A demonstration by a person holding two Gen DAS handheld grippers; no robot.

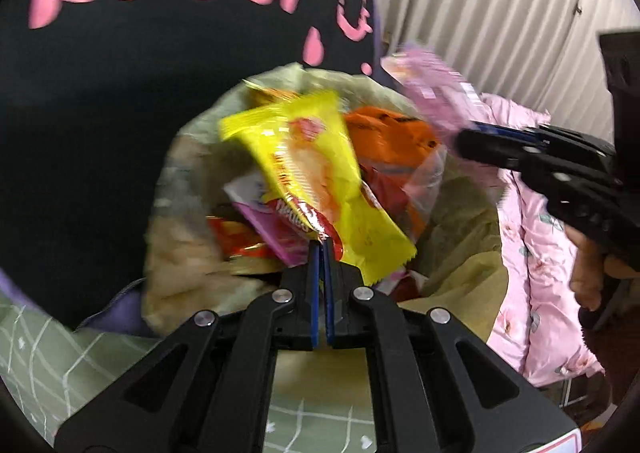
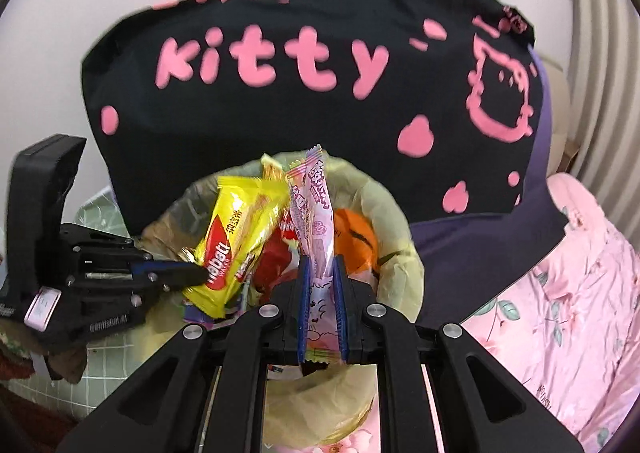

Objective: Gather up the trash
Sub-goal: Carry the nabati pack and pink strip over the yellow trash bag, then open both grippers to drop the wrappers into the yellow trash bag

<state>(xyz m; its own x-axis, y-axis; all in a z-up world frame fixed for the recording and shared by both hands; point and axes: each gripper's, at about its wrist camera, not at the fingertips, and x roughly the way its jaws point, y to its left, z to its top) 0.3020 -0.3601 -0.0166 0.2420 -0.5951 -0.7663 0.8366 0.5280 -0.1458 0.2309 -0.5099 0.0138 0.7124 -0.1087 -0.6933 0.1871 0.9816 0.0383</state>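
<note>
Filled the upper half of both views: a big black fabric cushion with pink "kitty" lettering point(image 2: 304, 65), propped behind everything. Spread along the right edge, a pink floral quilted blanket point(image 2: 568, 293). Sat at centre frame, a round bin lined with a pale yellow-green plastic bag point(image 2: 394, 213), already heaped with wrappers, an orange crumpled one point(image 2: 356, 241) among them. Poised over its mouth at lower centre of the left wrist view, the left gripper point(image 1: 322, 243), clenched on the corner of a yellow glossy wafer wrapper point(image 1: 312, 157). Reaching from lower centre of its own view, the right gripper point(image 2: 322, 277), pinching a long pale-pink candy wrapper point(image 2: 316, 221) standing upright above the bin. Best handled, by the look of it, by lowering each wrapper well inside the liner before releasing, one at a time, lest either slide off the heap onto the blanket.
</note>
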